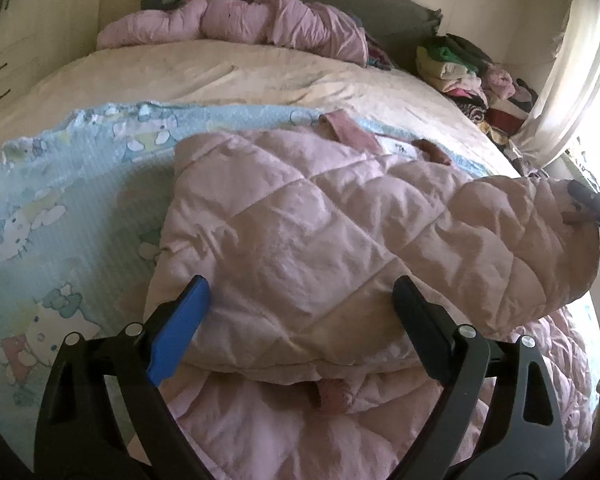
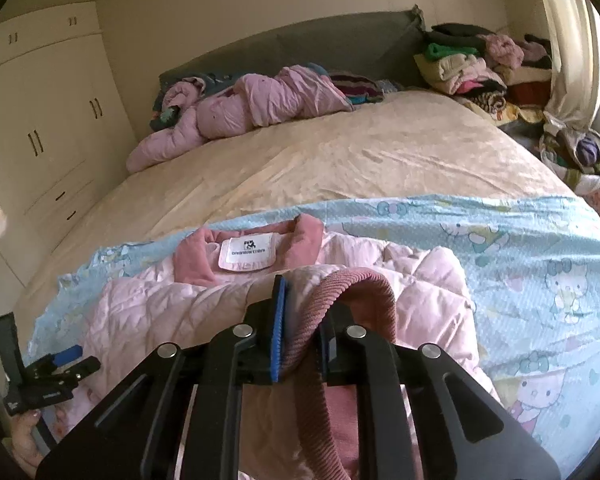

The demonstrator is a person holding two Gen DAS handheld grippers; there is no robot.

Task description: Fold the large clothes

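Observation:
A pale pink quilted jacket [image 1: 300, 240] lies on a light blue cartoon-print sheet [image 1: 60, 200] on the bed, collar and white label [image 2: 250, 252] toward the headboard. My left gripper [image 1: 300, 292] is open and empty, its jaws straddling the jacket's folded body just above it. My right gripper [image 2: 304, 320] is shut on the ribbed pink cuff [image 2: 360, 292] of the right sleeve and holds the sleeve [image 1: 520, 240] lifted over the jacket. The right gripper's tip shows at the right edge of the left wrist view [image 1: 592, 204]; the left gripper shows low left in the right wrist view [image 2: 60, 364].
A cream bedspread [image 2: 320, 160] covers the bed. A crumpled pink jacket [image 2: 240, 112] lies by the grey headboard [image 2: 300, 44]. A pile of folded clothes [image 2: 472, 64] sits at the far right corner, with a bag [image 2: 580, 156] beside the bed. Wardrobe doors [image 2: 40, 120] stand left.

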